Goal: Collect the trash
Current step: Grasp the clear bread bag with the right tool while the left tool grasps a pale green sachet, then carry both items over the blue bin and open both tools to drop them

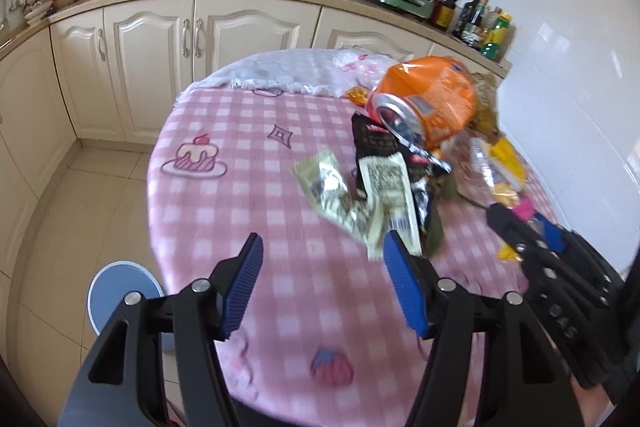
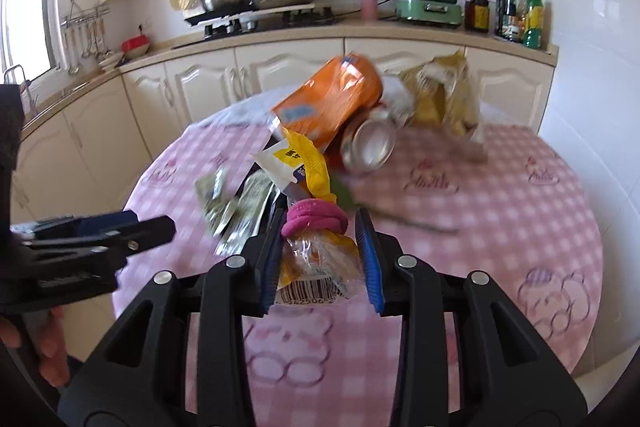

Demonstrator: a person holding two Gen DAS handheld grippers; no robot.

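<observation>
- We see a round table under a pink checked cloth point(image 1: 224, 131), its far edge toward cream kitchen cabinets point(image 1: 152, 47).
- Along the table's right edge lies a heap of trash: a puffed orange foil snack bag point(image 1: 436, 83), with a silver-topped drink can point(image 1: 394, 119) on its side against it and a black crinkled wrapper point(image 1: 372, 143) below.
- Pale green printed sachets point(image 1: 320, 179) lie nearer the table's middle.
- Our left gripper point(image 1: 322, 267) hangs over the near edge, blue pads spread, nothing between them.
- Our right gripper point(image 2: 318, 223) has its pads around a clear plastic packet with a barcode point(image 2: 316, 275), tied by a pink band point(image 2: 314, 217); we cannot tell whether both pads press it.
</observation>
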